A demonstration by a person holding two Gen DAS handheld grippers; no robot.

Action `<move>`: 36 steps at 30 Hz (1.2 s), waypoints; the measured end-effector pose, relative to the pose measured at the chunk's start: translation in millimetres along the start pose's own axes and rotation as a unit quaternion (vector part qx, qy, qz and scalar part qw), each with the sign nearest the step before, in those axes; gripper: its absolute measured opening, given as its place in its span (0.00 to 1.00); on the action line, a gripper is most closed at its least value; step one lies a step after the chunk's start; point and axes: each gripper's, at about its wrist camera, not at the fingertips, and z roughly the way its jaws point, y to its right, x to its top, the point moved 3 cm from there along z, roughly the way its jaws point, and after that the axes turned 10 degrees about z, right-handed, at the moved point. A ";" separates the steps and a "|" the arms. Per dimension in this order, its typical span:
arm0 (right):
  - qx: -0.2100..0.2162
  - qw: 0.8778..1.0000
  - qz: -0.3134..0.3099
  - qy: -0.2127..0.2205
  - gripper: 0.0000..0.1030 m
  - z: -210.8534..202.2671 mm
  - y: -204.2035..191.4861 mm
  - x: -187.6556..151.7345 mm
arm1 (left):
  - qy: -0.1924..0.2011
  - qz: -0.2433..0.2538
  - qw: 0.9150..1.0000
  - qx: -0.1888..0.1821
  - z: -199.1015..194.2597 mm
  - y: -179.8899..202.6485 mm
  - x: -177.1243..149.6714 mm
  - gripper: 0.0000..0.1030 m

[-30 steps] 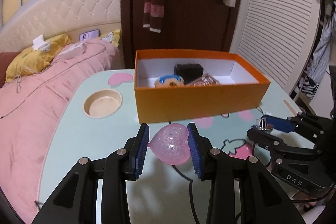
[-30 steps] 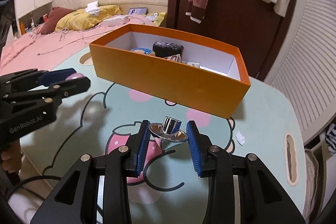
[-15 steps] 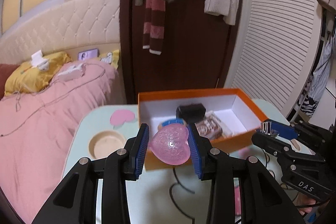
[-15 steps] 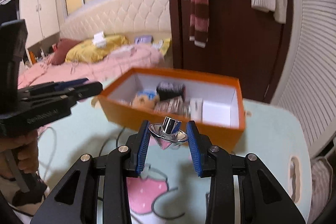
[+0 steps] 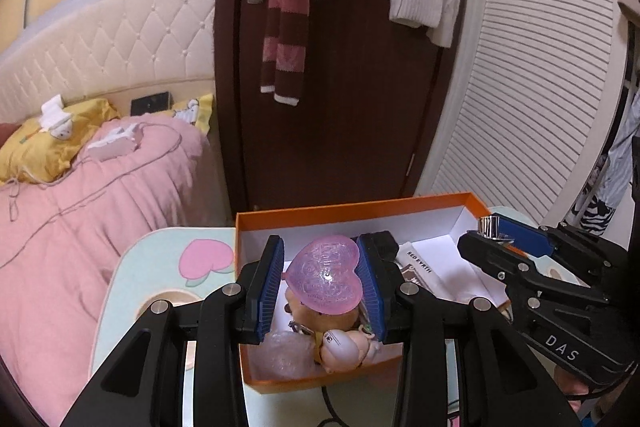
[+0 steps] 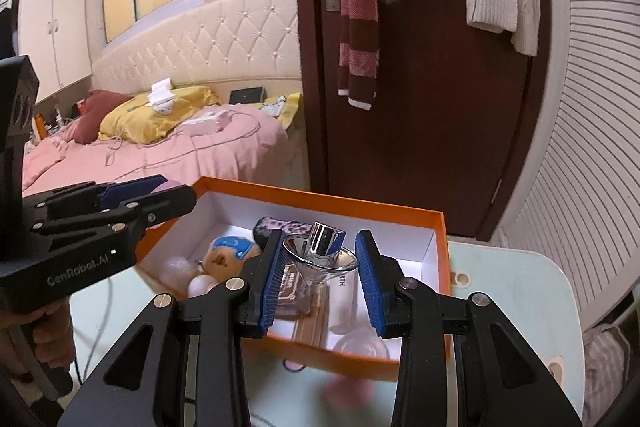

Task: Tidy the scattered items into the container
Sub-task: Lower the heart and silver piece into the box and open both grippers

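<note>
The orange box (image 5: 360,213) stands open on the pale green desk (image 6: 516,291), its inside walls white, and it already carries a jumble of things: a small plush toy with a blue cap (image 6: 226,255) toward its left end, a dark speckled pouch (image 6: 280,227) against the far wall, a brown patterned packet (image 6: 290,285) near the middle, a white tube with dark lettering (image 5: 424,269) lying flat beside it, and a few pale pink balls (image 6: 176,267) in the near left corner. The left gripper (image 5: 322,277) is held above the left part of the box, its blue-padded jaws pinching a pink heart-shaped piece (image 5: 326,277) by its two sides; the heart is translucent, with a raised swirling pattern on its face, its point tilted down to the left, and it hangs in the air over the plush toy rather than resting on anything. The right gripper (image 6: 320,261) is poised over the middle of the box, its jaws closed on a small silver funnel (image 6: 320,255) by the opposite edges of its rim; the funnel is shiny metal with a wide cone, a short chrome collar sits on top of it, and it too is clear of the contents below. A hand (image 6: 52,327) grips the left gripper's handle at the edge of the right wrist view. Behind the desk lie a bed with a pink quilt (image 5: 80,195) and a dark door (image 5: 360,87) hung with a striped scarf (image 5: 284,11).
</note>
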 end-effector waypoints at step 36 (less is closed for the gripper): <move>-0.034 0.996 0.044 -0.067 0.37 55.2 14.6 -18.8 | -0.033 0.045 0.998 0.034 38.0 17.5 -16.8 0.34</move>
